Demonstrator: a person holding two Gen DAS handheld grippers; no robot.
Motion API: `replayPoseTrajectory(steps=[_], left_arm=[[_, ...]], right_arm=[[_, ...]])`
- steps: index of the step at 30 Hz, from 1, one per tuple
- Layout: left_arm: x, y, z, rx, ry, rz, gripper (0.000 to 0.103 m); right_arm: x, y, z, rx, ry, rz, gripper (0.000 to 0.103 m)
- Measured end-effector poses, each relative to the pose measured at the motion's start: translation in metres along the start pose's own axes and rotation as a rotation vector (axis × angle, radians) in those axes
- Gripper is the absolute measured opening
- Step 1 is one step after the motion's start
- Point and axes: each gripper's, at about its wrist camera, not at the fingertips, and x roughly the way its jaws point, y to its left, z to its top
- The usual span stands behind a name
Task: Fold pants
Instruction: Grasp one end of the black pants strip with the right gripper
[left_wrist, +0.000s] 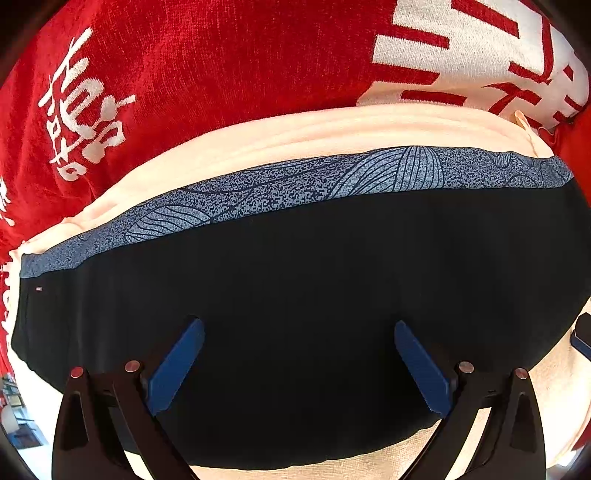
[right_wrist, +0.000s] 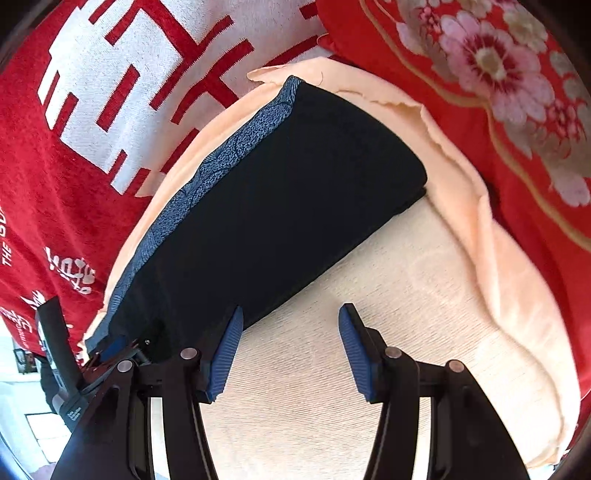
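my left gripper (left_wrist: 299, 363) hangs released straight over the folded black pants (left_wrist: 295, 295), steadying nothing. my right gripper (right_wrist: 290, 350), also released, flanks their edge above the cream towel (right_wrist: 369, 295), readying another fold.

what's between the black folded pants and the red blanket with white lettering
A strip of peach cloth separates the black folded pants from the red blanket, in the left wrist view.

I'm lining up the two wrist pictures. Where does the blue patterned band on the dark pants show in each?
Left wrist view: the blue patterned band arcs across the middle, along the far edge of the dark pants.
Right wrist view: the band runs diagonally left of centre, along the pants' left edge.
Shared landmark: the red cloth with white characters, beyond the band.
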Motion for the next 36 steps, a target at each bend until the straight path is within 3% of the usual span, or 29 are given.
replayPoseTrajectory(steps=[12,20,27,36], left_arm=[[-0.001,-0.001,0.002,0.018,-0.001,0.001,0.103],[-0.001,-0.003,0.003,0.018,-0.004,0.01,0.103],[0.001,-0.005,0.004,0.022,-0.008,0.012,0.103],[0.001,-0.006,0.006,0.035,-0.01,0.003,0.103]], right_arm=[[0.008,-0.014,-0.004,0.073,-0.011,0.151,0.058],[0.007,-0.027,-0.006,0.126,-0.035,0.253,0.065],[0.007,-0.044,-0.016,0.233,-0.124,0.359,0.065],[0.016,-0.045,0.005,0.332,-0.254,0.445,0.065]])
